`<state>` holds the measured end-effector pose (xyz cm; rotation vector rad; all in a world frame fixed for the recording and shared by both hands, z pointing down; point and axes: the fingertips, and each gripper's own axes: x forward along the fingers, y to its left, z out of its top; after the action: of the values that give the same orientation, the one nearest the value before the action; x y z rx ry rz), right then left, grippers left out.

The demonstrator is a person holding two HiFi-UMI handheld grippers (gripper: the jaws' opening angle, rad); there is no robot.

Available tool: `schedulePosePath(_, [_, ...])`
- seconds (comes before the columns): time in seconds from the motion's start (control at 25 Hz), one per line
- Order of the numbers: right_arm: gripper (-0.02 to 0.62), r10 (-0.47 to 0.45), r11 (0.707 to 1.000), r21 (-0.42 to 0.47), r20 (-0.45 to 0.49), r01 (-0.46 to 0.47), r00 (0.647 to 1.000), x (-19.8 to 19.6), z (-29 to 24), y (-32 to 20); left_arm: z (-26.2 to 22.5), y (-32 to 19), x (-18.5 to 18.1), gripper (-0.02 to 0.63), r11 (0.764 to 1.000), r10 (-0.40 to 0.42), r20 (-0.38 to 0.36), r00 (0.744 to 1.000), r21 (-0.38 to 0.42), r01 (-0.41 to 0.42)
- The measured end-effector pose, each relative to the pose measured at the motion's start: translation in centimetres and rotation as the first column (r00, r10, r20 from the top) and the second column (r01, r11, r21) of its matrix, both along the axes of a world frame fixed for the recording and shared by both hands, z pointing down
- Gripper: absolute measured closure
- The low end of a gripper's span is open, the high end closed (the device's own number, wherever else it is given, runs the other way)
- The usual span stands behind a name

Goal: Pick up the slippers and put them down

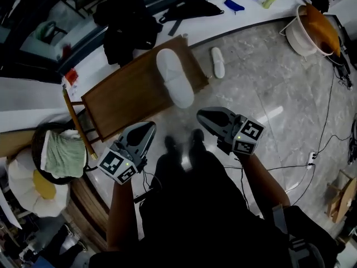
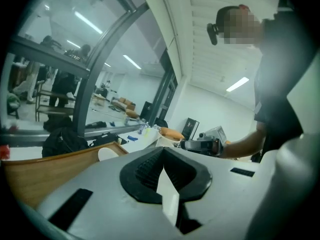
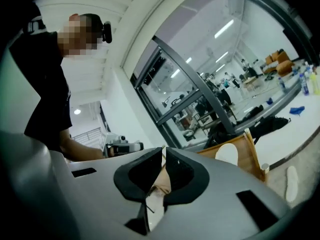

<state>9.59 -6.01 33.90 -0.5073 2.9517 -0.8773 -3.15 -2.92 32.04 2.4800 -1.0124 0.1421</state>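
Marble floor [image 1: 268,88], grey and glossy, fills the right half of the head view, and a white ledge [image 1: 245,17] curves along its far edge. A wooden table [image 1: 125,99] stands left of centre. A person in dark clothes [image 1: 195,205] stands at its near side, holding 2 grippers out in front. A white basin [image 1: 294,38] with something orange in it sits at the top right. A black bag [image 1: 192,7] lies on the ledge, and a green towel [image 1: 62,152] rests in a dark basket left of the table. The left gripper [image 1: 149,128] hangs just short of the table's near edge, its jaws pressed together with nothing between them. The right gripper [image 1: 202,116] is beside it over the floor, its jaws also closed and empty. 1 white slipper [image 1: 174,77] lies lengthwise on the table's right end. The second slipper [image 1: 217,62] lies on the floor just past the table's far corner, near the ledge, well apart from both grippers.
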Motion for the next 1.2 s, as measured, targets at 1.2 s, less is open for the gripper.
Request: schedulePosePath(1.2, [0.441,0.352,0.653,-0.750,0.170,-0.111,0.920,-1.2,24.8,-2.3,21.2,-0.5,2.1,0.595,0.967,0.236,-0.010,0.972,-0.093,-0.235])
